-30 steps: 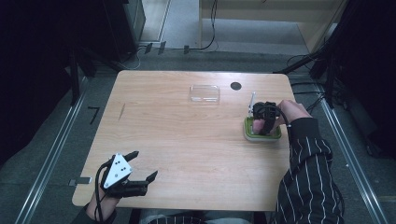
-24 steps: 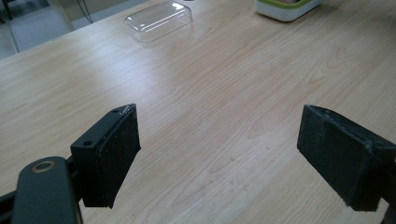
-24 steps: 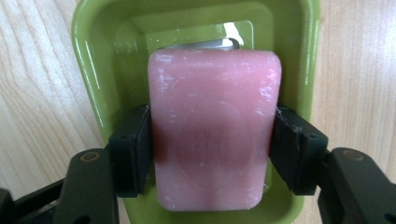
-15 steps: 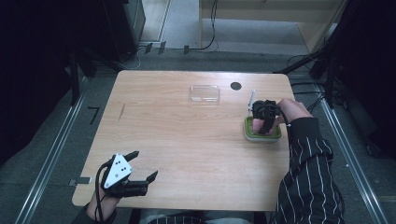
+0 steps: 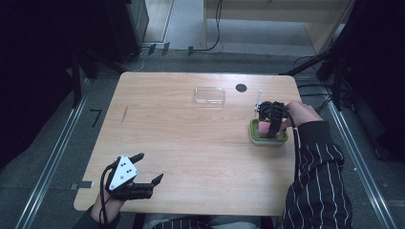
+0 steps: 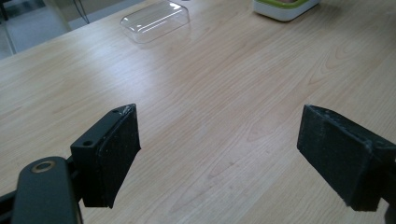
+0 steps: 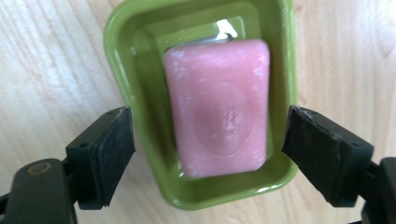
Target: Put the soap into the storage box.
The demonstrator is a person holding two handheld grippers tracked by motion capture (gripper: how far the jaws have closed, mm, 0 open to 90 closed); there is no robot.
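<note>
A pink bar of soap (image 7: 219, 107) lies flat in a green soap dish (image 7: 121, 56) near the table's right edge (image 5: 269, 139). My right gripper (image 5: 272, 131) points straight down over the dish. Its jaws have just been opening; they now stand apart on either side of the soap (image 5: 261, 128) and dish, with the pads (image 7: 112, 149) clear of both. My right gripper (image 7: 210, 116) holds nothing. My left gripper (image 5: 152, 166) rests at the front left of the table, open and empty, its pads (image 6: 116, 154) wide apart over bare wood.
A clear plastic lid (image 5: 209, 94) lies at the back middle of the wooden table (image 5: 181, 133), also seen ahead of the left gripper (image 6: 155, 20). A small black round mark (image 5: 241, 88) sits beside it. Dark equipment and cables surround the table.
The right gripper stays over the green dish with hardly any shift. The left gripper has not moved.
</note>
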